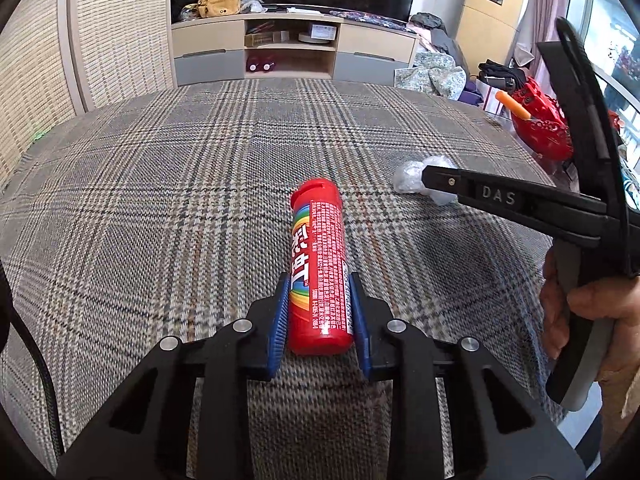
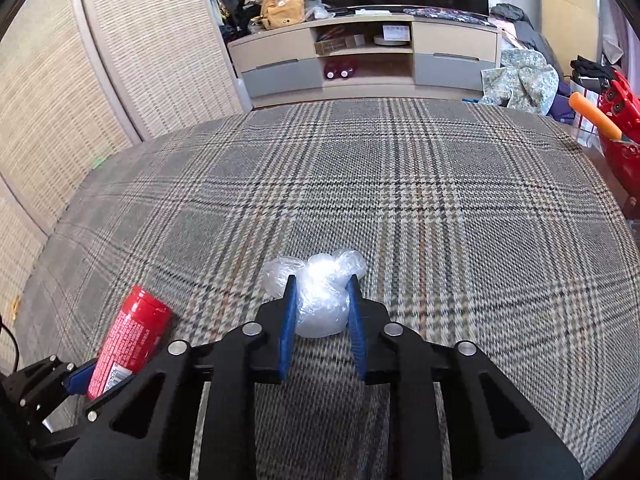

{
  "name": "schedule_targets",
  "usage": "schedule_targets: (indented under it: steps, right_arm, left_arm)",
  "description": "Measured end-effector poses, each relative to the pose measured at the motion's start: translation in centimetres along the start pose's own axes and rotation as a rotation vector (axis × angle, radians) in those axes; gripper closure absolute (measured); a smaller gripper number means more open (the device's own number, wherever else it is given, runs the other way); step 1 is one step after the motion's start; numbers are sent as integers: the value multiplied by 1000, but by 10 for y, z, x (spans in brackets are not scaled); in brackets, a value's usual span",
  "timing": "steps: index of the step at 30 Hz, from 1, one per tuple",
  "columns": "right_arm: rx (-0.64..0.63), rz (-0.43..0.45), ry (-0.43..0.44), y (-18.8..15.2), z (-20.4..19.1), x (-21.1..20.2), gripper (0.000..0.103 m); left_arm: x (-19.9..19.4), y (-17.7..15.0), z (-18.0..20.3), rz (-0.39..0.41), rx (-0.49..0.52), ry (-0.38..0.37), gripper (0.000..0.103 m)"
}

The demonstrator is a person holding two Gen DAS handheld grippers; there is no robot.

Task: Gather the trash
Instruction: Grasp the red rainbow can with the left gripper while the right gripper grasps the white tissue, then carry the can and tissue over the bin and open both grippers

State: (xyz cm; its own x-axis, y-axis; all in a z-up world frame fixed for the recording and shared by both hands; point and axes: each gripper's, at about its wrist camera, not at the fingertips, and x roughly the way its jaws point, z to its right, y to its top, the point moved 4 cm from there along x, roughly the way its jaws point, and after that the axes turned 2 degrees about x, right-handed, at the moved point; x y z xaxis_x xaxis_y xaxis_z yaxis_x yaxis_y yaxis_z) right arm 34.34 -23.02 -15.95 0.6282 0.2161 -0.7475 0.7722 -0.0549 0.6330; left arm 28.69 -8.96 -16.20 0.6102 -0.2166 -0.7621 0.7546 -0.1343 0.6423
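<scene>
Left wrist view: red candy tube [image 1: 320, 268] lies lengthwise on the plaid cloth [image 1: 160, 200], its near end clamped between my left gripper [image 1: 318, 312] pads, far capped end sticking well out ahead. Right wrist view: crumpled clear plastic wad [image 2: 320, 300] sits on the same cloth, squeezed between my right gripper [image 2: 322, 312] pads; two loose lobes bulge out past the fingertips. Both items gripped, neither visibly lifted, as far as I can tell.

Risks as I judge them: the tube is smooth and round and I only hold one end, so on the lift it could pivot down or slide out. The plastic is soft and springy; the pads may have only an outer fold, so it could pull loose or drop a piece. The two grippers are near each other, tube just beside the right tool's left side, so swinging either one could knock the other's load. The cloth could snag a fingertip if I dip.

Surface: grey-brown check fabric, flat, otherwise bare in the middle. Room beyond: low TV cabinet [image 2: 360, 60] with drawers, yellow bag [image 2: 280, 6] on top, woven wall panels at left, red container [image 1: 540, 128] with an orange stick at right edge. No trash bin that I can identify for certain.
</scene>
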Motion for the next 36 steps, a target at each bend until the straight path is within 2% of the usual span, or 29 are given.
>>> schedule_targets:
  steps: [6, 10, 12, 22, 25, 28, 33, 36]
  right_arm:
    - [-25, 40, -14, -30, -1, -58, 81]
    - [-92, 65, -96, -61, -11, -105, 81]
    - [-105, 61, -105, -77, -14, -122, 81]
    - [-60, 0, 29, -183, -28, -176, 81]
    - [-28, 2, 45, -212, -24, -173, 81]
    - [-25, 8, 25, -238, -25, -162, 81]
    - [58, -80, 45, -267, -17, -127, 81]
    - [62, -126, 22, -285, -19, -110, 81]
  left_arm:
    - [-28, -19, 11, 12, 16, -15, 76]
    - [-56, -41, 20, 19, 10, -14, 76]
    - [-71, -55, 25, 18, 13, -14, 76]
    - [-128, -137, 34, -12, 27, -18, 76]
    - [-125, -170, 38, -30, 76, -19, 76]
    - [-114, -197, 38, -51, 93, -12, 77]
    - [-92, -237, 39, -80, 70, -28, 77]
    - [-74, -256, 42, -132, 43, -56, 77]
